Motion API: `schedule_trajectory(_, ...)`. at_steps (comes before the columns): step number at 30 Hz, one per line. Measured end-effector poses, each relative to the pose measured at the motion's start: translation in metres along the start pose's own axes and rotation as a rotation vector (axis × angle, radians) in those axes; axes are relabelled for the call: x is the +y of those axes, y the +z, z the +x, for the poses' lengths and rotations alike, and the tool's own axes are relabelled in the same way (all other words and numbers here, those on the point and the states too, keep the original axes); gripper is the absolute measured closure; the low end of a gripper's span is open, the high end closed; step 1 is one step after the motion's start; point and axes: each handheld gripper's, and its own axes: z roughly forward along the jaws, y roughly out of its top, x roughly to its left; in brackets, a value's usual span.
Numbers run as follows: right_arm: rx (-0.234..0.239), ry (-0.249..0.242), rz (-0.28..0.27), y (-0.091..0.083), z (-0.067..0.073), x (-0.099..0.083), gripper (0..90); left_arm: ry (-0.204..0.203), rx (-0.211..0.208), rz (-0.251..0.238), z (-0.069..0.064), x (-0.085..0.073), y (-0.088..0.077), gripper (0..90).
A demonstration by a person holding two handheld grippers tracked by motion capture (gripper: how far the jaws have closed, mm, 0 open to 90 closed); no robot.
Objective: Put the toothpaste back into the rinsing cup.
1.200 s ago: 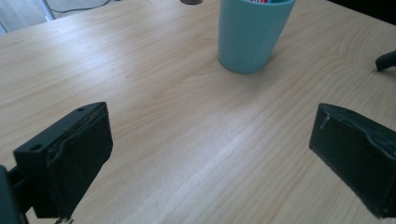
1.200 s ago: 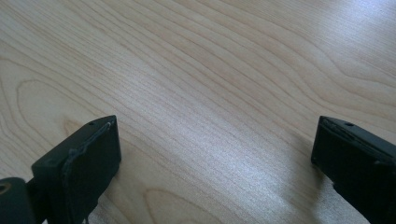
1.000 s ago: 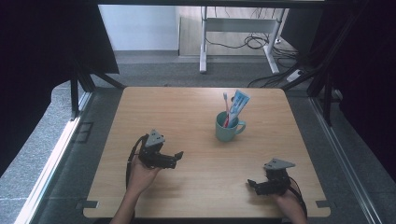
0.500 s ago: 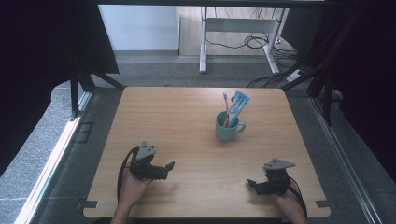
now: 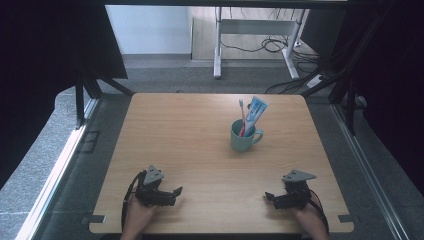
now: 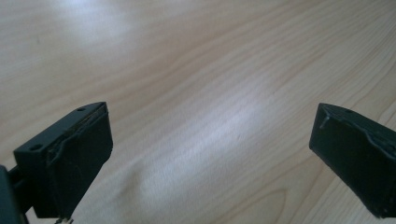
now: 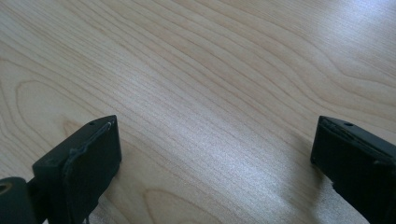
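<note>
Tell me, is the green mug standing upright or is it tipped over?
Upright. In the high view the mug stands on its base on the table, and a toothbrush and a tube stick up out of it.

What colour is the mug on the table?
The mug is teal green, clearest in the high view.

One mug (image 5: pixel 243 138), one toothbrush (image 5: pixel 242 116), one toothpaste tube (image 5: pixel 256 112), two tongs.
</note>
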Motion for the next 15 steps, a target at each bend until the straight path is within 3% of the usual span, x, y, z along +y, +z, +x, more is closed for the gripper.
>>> schedule_trajectory(6, -0.001, 0.001, 0.0, 0.0, 0.0, 0.0, 1.2, 0.007, 0.001, 0.064, -0.003, -0.01, 0.007, 0.0)
schedule_trajectory(15, -0.001, 0.001, 0.0, 0.0, 0.0, 0.0, 1.2, 0.035, 0.018, 0.133, -0.007, -0.01, 0.012, 0.0)
